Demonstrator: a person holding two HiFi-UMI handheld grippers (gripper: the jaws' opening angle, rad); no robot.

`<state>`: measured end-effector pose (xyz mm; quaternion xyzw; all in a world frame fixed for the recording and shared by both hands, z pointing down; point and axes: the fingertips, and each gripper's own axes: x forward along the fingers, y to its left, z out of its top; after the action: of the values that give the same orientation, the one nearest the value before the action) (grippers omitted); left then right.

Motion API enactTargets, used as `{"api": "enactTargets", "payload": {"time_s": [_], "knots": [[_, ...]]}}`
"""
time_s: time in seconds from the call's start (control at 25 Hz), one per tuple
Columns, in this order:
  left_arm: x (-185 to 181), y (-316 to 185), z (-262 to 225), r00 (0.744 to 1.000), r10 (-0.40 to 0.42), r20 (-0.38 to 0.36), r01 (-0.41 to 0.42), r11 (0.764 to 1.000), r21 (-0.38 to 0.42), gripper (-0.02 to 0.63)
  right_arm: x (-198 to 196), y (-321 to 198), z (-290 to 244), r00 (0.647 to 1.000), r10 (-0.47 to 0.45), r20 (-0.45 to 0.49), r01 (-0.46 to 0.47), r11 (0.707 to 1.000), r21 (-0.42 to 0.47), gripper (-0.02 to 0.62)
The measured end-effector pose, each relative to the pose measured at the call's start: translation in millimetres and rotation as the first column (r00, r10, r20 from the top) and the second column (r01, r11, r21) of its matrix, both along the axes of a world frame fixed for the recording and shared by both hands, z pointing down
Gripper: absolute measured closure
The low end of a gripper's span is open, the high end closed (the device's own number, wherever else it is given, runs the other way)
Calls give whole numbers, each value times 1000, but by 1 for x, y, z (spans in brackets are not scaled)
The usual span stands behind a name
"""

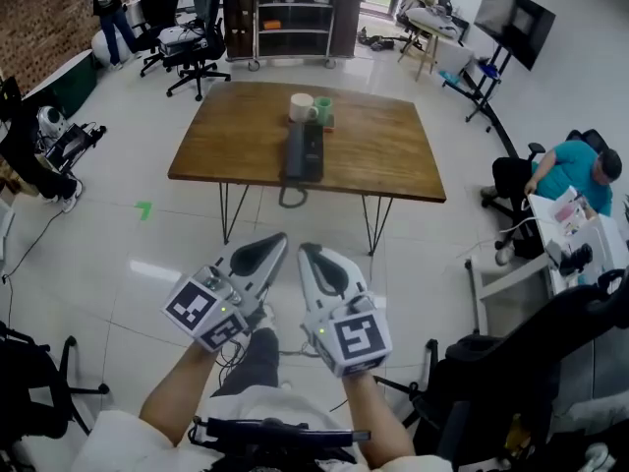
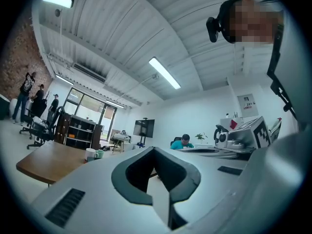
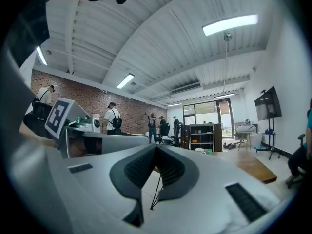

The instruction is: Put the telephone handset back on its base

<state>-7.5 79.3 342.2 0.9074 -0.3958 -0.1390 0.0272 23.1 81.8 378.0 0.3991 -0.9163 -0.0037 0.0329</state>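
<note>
Two tools in hand: left claw [image 1: 279, 242] and right claw [image 1: 306, 252], both closed, empty, held low by the body; phone [image 1: 304, 151] sits well apart on the surface [image 1: 388, 155], approach seemingly not begun

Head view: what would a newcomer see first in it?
The left gripper and right gripper fill the bottom centre, jaws together and empty. Beyond them stands a wooden table with a dark telephone and two cups on it.
</note>
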Motion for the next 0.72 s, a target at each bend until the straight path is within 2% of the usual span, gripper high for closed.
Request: {"api": "enactTargets", "payload": {"time_s": [0.16,0.4,0.72], "knots": [[-1,31,-8,999,-47,15,47,999,16,603,4,28,-9,1000,-4,22,4,1000,5,592],[3,66,-12,997,-73,23,73,997,21,603,6,57,-13,1000,-8,30,8,1000,-10,594],[-5,86,-8,994,-104,34,103,994,30,603,1,75,-11,1000,15,23,-15,1000,4,594]]}}
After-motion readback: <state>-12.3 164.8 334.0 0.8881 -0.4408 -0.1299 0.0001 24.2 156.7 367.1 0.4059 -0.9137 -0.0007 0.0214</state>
